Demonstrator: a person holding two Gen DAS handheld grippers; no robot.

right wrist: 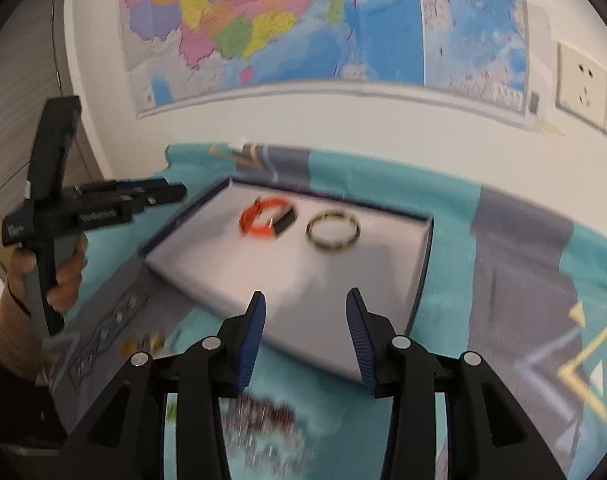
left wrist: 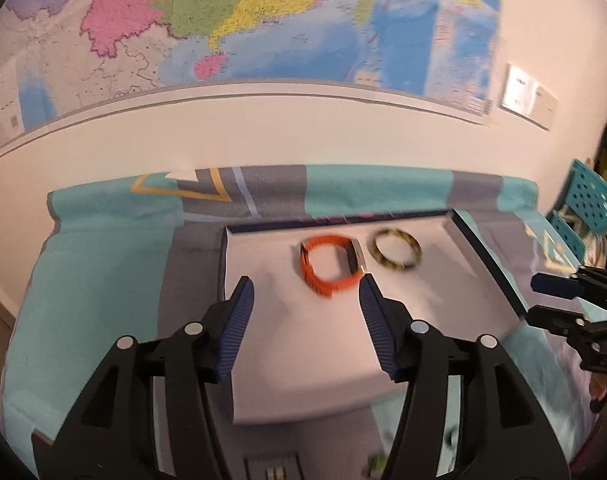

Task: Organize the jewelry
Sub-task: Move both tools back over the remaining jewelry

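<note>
Ahead of the left gripper (left wrist: 305, 294), whose jaws stand apart with nothing between them, a shallow white tray with dark blue rim (left wrist: 483, 256) holds two pieces: one orange wristband with a black clasp (left wrist: 329, 266) on the left, one mottled yellow-black bangle (left wrist: 397, 250) just beside it. The right gripper (right wrist: 305, 306), likewise apart and empty, faces the same tray.

Motion blur is seen over the orange band (left wrist: 329, 266) and the mottled ring (left wrist: 395, 250), so their detail cannot be read. A dark beaded heap (right wrist: 269, 420) below the right gripper (right wrist: 305, 300) is smeared beyond telling. The map (left wrist: 223, 20) is cut off by the top edge.
</note>
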